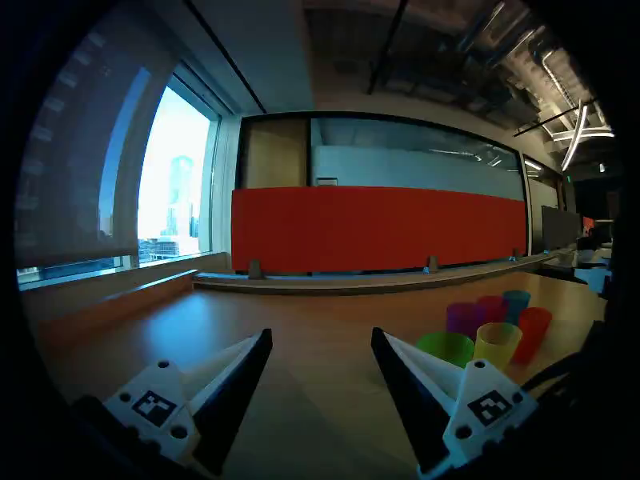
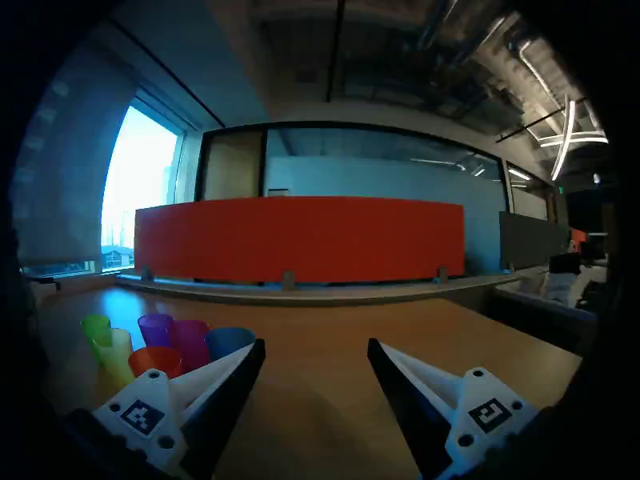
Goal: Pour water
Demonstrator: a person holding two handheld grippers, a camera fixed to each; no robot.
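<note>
While low over wooden surface (image 1: 320, 404): left gripper (image 1: 321, 336) wide open, empty; right gripper (image 2: 316, 346) likewise spread, empty. Cluster of coloured plastic cups (image 1: 497, 342) upright on surface, right of left gripper, left of right gripper. Beyond, red partition (image 1: 376, 228); window (image 1: 172, 184) far left.

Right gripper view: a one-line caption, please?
Open right gripper hovers over wooden table, coloured plastic cups clustered beside one finger.

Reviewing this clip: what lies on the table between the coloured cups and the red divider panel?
Nothing. In the right gripper view, the stretch from the coloured cups to the red divider panel is bare wooden tabletop; the left gripper view agrees.
</note>
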